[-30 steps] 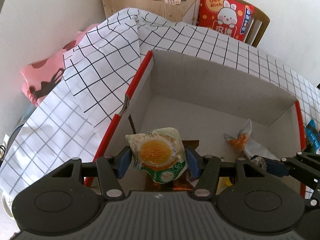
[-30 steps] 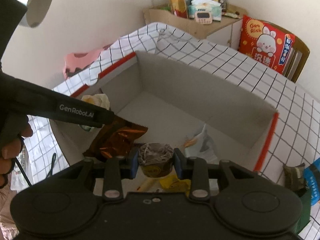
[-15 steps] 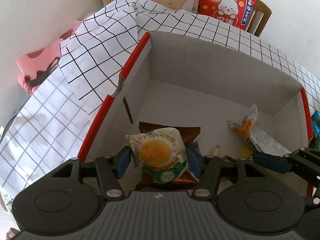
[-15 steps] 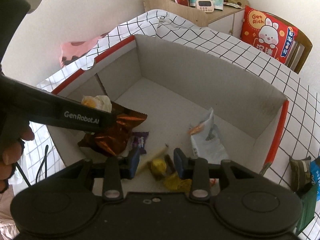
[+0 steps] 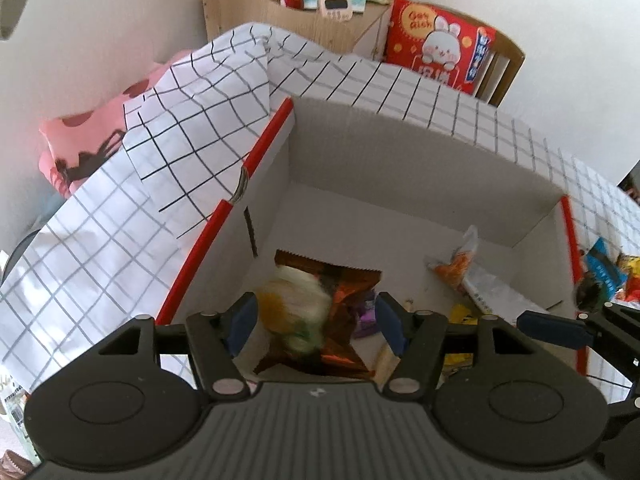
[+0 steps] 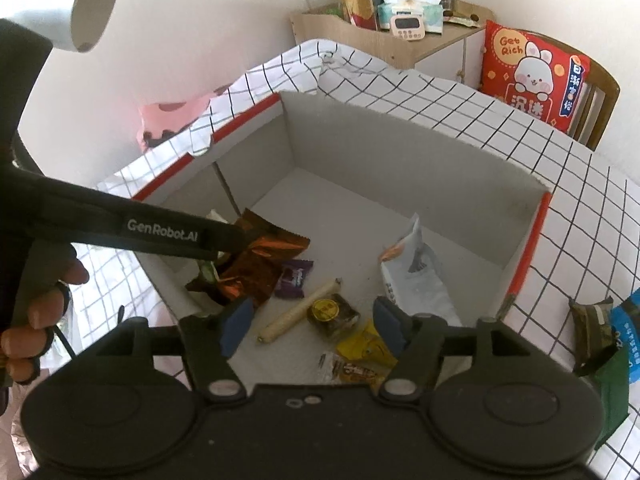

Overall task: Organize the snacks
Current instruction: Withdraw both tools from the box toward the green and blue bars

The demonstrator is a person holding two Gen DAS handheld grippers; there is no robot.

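Observation:
My left gripper (image 5: 315, 322) stands open over the near left corner of the red-edged cardboard box (image 5: 224, 216). The egg-print snack packet (image 5: 296, 304) is a blur between its pads, touching neither, above a copper foil wrapper (image 5: 344, 292). My right gripper (image 6: 316, 326) hangs over the box's near side with its jaws opening and nothing gripped. Below it on the box floor (image 6: 340, 216) lie a round brown snack (image 6: 332, 314), a pale stick (image 6: 300, 314), a purple candy (image 6: 294, 278), a yellow packet (image 6: 366, 346) and a grey-white bag (image 6: 416, 284).
The box sits on a black-checked white cloth (image 6: 520, 136). Green and blue packets (image 6: 600, 320) lie on the cloth right of the box. Behind are a wooden cabinet (image 6: 384, 44) and a red cushion (image 6: 532, 76) on a chair. A hand (image 6: 36, 312) holds the left gripper's handle.
The left jaws let go of the egg packet, which now drops blurred. The right jaws released the round brown snack onto the box floor and then spread wide.

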